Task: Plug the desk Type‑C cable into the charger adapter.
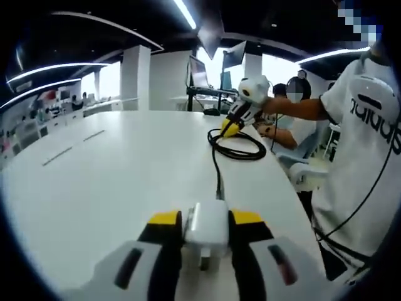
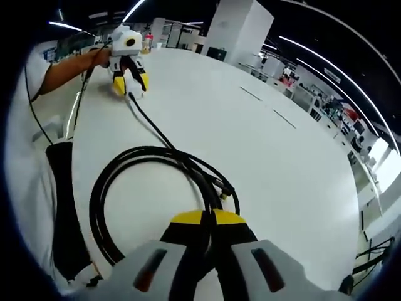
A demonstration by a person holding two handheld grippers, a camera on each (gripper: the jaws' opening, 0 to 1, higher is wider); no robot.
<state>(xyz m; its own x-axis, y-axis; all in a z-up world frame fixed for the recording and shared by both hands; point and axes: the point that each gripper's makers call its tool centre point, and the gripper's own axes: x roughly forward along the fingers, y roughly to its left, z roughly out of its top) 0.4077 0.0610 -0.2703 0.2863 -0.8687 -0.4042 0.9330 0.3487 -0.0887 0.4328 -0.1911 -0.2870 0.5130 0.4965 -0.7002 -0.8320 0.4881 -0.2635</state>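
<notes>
Where the left gripper (image 1: 207, 229) rises from the bottom of the left gripper view, its yellow-tipped jaws are closed against the sides of the white charger adapter (image 1: 207, 231), which sits upright between them just above the white table (image 1: 113, 182). A black cable (image 1: 217, 168) leaves the far end of the adapter and runs straight across the tabletop to a loose coil (image 1: 238, 145) near the table's far edge. At that coil the right gripper (image 1: 230, 127) shows, held by a person's outstretched arm (image 1: 297, 108); its yellow tips point down onto the coil. The person wears a white shirt with black lettering (image 1: 369, 119).

In the right gripper view, the right gripper (image 2: 208, 227) has its jaws drawn nearly together on a strand of the black cable (image 2: 207, 207), pinched between the yellow tips. The coil (image 2: 125, 188) lies in several loops on the table (image 2: 263, 157) just ahead of the jaws, with what looks like a small connector end (image 2: 223, 186) lying beside the loops; its kind is too small to tell. From the coil a single strand runs off to the left gripper (image 2: 128, 84) far across the table, held in a hand (image 2: 99, 58), its jaws pointing down at the tabletop. Beyond the table, an open office with white columns and ceiling strip lights shows in both views.
</notes>
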